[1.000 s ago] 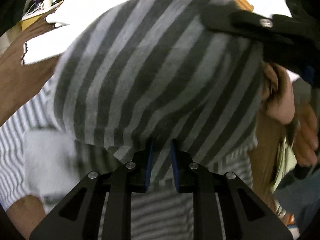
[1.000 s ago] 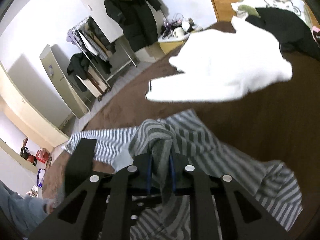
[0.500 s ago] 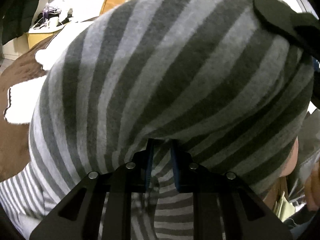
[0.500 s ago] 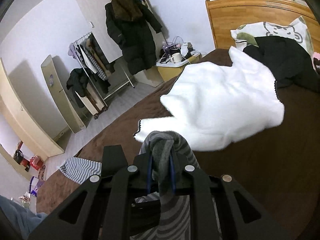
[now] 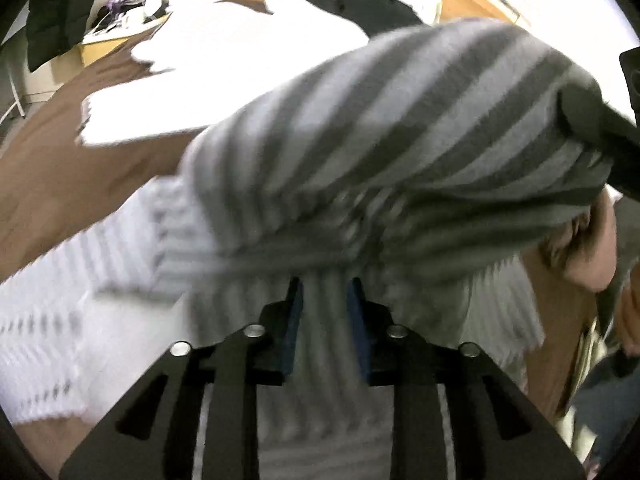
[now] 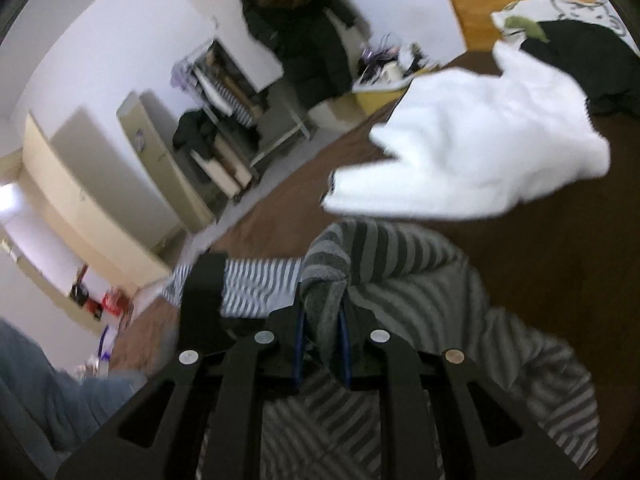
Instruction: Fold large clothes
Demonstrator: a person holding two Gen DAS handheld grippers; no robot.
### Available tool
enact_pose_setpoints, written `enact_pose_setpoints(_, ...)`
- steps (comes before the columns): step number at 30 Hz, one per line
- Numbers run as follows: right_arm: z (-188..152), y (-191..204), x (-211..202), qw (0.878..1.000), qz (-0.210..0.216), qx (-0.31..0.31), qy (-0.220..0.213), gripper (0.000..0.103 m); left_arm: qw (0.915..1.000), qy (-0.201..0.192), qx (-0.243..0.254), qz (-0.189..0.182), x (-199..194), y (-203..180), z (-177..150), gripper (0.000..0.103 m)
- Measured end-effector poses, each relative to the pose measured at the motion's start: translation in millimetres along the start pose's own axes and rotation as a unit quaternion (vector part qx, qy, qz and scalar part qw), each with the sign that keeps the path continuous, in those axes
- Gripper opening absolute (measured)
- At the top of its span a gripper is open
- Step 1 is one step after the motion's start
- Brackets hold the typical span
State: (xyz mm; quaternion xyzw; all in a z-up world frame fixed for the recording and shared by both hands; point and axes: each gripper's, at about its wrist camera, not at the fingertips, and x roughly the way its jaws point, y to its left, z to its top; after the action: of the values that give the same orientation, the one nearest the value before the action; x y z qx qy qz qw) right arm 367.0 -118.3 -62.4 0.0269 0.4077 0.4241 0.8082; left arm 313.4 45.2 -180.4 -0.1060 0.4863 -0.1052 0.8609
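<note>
Folding the striped garment (image 5: pixel 400 128) over itself on the brown bed (image 6: pixel 560 248).

The right gripper (image 6: pixel 322 344) has its fingers nearly closed on a bunched grey edge; the left gripper (image 5: pixel 324 320) is opening, cloth between its fingers but seemingly unpressed. Judged next: lay the lifted fold flat, let go, smooth. A white garment (image 6: pixel 472 160) lies just beyond, so open room is nearer the bed's edge.

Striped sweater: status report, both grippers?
Left gripper opening, striped sweater between its fingers. Right gripper shut on a bunched fold. White garment lies just beyond on the bed.
</note>
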Motion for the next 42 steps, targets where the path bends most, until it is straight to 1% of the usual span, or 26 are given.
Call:
enact_pose_setpoints(3,-29.0,19.0,19.1,0.999,-0.01,-0.018,0.043,0.016,0.9995,0.019,0.001,0.024,-21.5,18.3,-17.3,0.03)
enact_pose_setpoints(5,-52.4,29.2,36.5,0.997,-0.016,-0.024,0.076,0.017,0.9988,0.025,-0.002,0.042,-34.0,32.7,-23.5,0.037)
enact_pose_setpoints(7,-71.6,35.3,52.3,0.994,-0.023,-0.026,0.101,0.018,0.9984,0.02,-0.014,0.051,-43.1,46.1,-25.8,0.04)
enact_pose_setpoints(8,-84.3,37.7,62.8,0.992,-0.028,-0.025,0.117,0.019,0.9982,0.017,-0.02,0.054,-44.5,51.6,-24.0,0.04)
enact_pose_setpoints(10,-101.9,40.4,76.3,0.99,-0.035,-0.023,0.134,0.021,0.998,0.009,-0.031,0.054,-47.1,58.6,-24.5,0.04)
enact_pose_setpoints(14,-130.8,39.1,95.8,0.987,-0.064,-0.008,0.147,0.022,0.9982,0.001,-0.04,0.044,-34.8,74.6,-19.3,0.04)
enact_pose_setpoints(17,-136.9,34.0,90.4,0.989,-0.071,0.02,0.125,0.024,0.9989,0.001,-0.033,0.033,-21.3,72.3,-12.1,0.04)
enact_pose_setpoints(19,-134.8,34.2,80.7,0.99,-0.078,0.029,0.112,0.039,0.9993,-0.001,-0.028,0.025,-16.4,71.0,-4.3,0.04)
enact_pose_setpoints(20,-133.4,34.7,73.8,0.991,-0.081,0.034,0.104,0.054,0.9994,-0.003,-0.025,0.023,-17.0,70.2,-1.5,0.04)
enact_pose_setpoints(21,-131.0,34.8,65.0,0.991,-0.084,0.041,0.093,0.063,0.9995,-0.008,-0.022,0.022,-18.2,69.7,2.1,0.04)
enact_pose_setpoints(23,-123.5,29.5,50.4,0.992,-0.087,0.058,0.075,0.064,0.9994,-0.021,-0.017,0.021,-23.7,70.0,12.3,0.042)
enact_pose_setpoints(25,-117.7,19.3,30.3,0.991,-0.088,0.089,0.046,0.064,0.9994,-0.025,-0.018,0.014,-25.9,71.9,22.4,0.043)
enact_pose_setpoints(27,-114.3,3.8,14.5,0.988,-0.098,0.119,0.018,0.065,0.9994,-0.028,-0.016,0.012,-25.3,74.6,33.6,0.044)
enact_pose_setpoints(30,-115.7,-23.7,0.0,0.979,-0.111,0.168,-0.023,0.065,0.9996,-0.023,-0.014,0.005,-17.8,77.3,46.4,0.044)
enact_pose_setpoints(32,-122.9,-45.6,-3.7,0.97,-0.117,0.207,-0.046,0.065,0.9998,-0.016,-0.008,0.002,-9.2,78.6,51.4,0.044)
enact_pose_setpoints(35,-131.5,-75.4,-0.8,0.957,-0.124,0.254,-0.065,0.065,0.9999,-0.004,-0.009,-0.004,5.3,80.6,54.6,0.044)
enact_pose_setpoints(38,-137.1,-95.9,5.4,0.948,-0.125,0.282,-0.073,0.065,0.9998,0.004,-0.016,-0.013,17.9,82.7,53.7,0.043)
enact_pose_setpoints(40,-141.1,-109.2,13.6,0.942,-0.119,0.304,-0.075,0.059,0.9993,0.01,-0.028,-0.024,25.0,86.9,52.9,0.043)
enact_pose_setpoints(42,-142.2,-114.6,19.0,0.941,-0.11,0.311,-0.076,0.047,0.9989,0.017,-0.035,-0.027,32.3,90.3,52.0,0.043)
